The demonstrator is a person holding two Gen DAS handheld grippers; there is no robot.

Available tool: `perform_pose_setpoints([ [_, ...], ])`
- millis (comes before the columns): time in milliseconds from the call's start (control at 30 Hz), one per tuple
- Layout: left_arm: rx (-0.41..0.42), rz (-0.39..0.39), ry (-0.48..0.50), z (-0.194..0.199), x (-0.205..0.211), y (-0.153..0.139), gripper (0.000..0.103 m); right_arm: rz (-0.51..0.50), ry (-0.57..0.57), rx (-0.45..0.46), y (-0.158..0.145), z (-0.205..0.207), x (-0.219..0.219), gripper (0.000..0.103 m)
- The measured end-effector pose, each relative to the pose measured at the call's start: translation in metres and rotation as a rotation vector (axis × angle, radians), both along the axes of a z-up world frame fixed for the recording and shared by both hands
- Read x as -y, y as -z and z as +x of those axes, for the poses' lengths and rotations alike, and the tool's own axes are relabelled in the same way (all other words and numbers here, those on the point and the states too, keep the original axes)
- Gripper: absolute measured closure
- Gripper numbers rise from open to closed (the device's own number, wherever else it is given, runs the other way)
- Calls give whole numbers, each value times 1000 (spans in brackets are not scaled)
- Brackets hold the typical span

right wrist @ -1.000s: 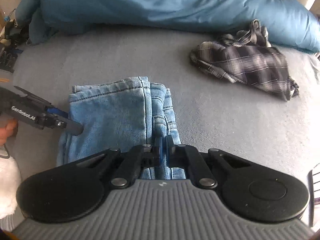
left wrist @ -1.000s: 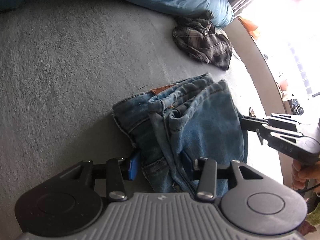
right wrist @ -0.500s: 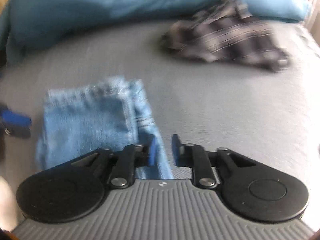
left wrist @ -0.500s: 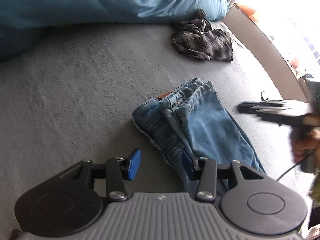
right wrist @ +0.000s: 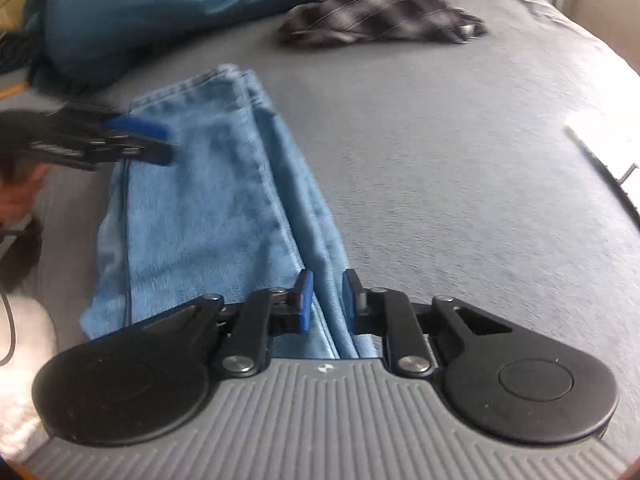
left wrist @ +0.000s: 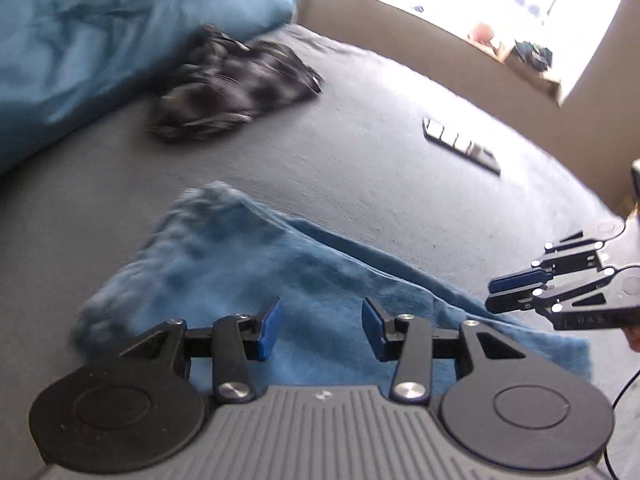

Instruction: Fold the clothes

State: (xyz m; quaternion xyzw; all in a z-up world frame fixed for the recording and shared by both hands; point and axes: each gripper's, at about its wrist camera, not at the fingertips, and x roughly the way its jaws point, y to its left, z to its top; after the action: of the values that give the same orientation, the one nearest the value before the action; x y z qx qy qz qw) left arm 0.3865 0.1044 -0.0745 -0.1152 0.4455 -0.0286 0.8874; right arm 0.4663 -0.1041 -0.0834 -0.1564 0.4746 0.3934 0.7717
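On the grey bed (right wrist: 440, 168), the folded light-blue denim jeans (right wrist: 208, 208) lie lengthwise from the near edge toward 12 o'clock, a long narrow strip with its stacked edges along the 3 o'clock side. A second ago the same jeans showed as a shorter bundle with the waistband and a brown leather patch up, the left tool (left wrist: 320, 330) astride its edge and the right tool (right wrist: 325, 300) pressed together at its near edge. Now both have drawn back along the cloth: the left tool stands apart with only denim behind its blue pads (left wrist: 269, 330), nothing clamped, and it has swung so the dark plaid garment (left wrist: 232, 88) sits at 11 o'clock. The right tool's jaws are closing, the folded edge of the jeans showing in the narrow gap between them, though the pads do not appear to press on it yet. I judge that 1 fold is finished and released, and that the hands are resetting at the leg end for the next fold. The plaid garment by the teal duvet (right wrist: 160, 8) is still crumpled.
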Motion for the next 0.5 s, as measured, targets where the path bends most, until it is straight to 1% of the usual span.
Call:
perform_pose_setpoints([
  [33,-7,18,2,7,6,7,61,-1,-16,6,4,0,-3,91],
  [100,-12,49,7,15,12,16,62,-4,-41,-5,17,9,-7,92],
  [200,-7,87,16,23,17,24,61,-6,-86,-23,24,19,-9,92],
  [267,-6,104,20,24,20,25,61,-1,-109,-41,23,22,-7,92],
  [400,-7,125,22,24,22,25,61,-29,-157,-68,20,25,-8,91],
  [500,-4,135,17,24,24,27,60,-25,-158,-83,25,25,-6,90],
])
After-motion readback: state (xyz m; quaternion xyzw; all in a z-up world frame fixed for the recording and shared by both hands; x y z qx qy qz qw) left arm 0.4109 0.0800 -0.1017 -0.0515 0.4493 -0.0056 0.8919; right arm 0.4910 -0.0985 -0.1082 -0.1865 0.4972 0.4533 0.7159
